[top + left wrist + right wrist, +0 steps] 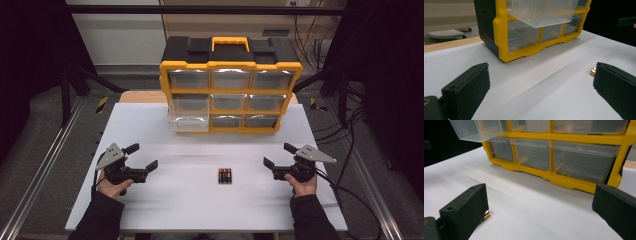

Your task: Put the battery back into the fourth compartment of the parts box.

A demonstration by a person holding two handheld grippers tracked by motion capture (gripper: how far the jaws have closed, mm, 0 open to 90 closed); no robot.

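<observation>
A small pack of batteries (225, 175) lies on the white table (150, 125), midway between my two grippers. The left gripper (142, 156) is held low at the left, open, with nothing between its jaws. At the right, the right gripper (279, 155) is open and empty too. In the left gripper view the left gripper (541, 87) has the batteries (594, 71) beside its right jaw. The right gripper (540, 207) has a battery end (486, 214) peeking from behind its left jaw.
A yellow and black drawer organizer (230, 65) with several clear drawers stands at the back middle of the table. Its middle-row left drawer (189, 120) is pulled out, also seen as drawer (544, 12) and drawer (476, 130). Metal rails and cables run along both sides.
</observation>
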